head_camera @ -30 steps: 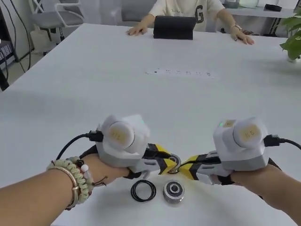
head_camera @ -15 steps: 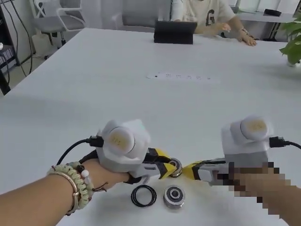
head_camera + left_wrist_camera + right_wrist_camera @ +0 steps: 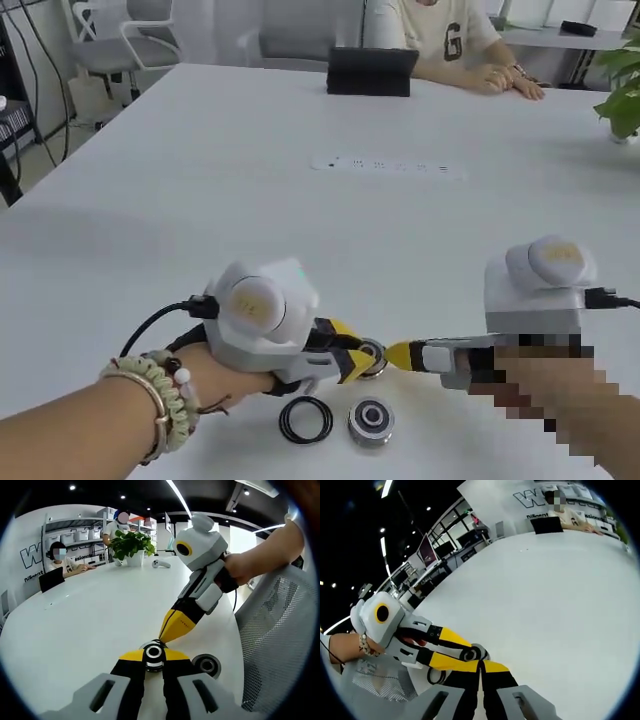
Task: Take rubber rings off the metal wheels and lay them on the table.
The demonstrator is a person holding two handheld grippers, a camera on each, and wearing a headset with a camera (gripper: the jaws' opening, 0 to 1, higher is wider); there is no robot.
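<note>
Grippers meet tip to tip low over the white table. We see the left gripper clenched on a small metal wheel, one yellow-and-black jaw on each side of it. The right gripper comes in from the opposite side with its jaws pressed together, its yellow tip touching the rim of that metal wheel. We cannot tell whether any rubber is pinched between them.

In the head view the left gripper and right gripper sit nose to nose, with the metal wheel between them.

Just beneath the tips, on our side, a second wheel lies flat on the table. Loose black rubber rings lie just beside it, under the left gripper's body.

Well ahead of the tools, a white power strip lies on the table. Farther off, a seated person rests both hands beside a dark tablet.
</note>
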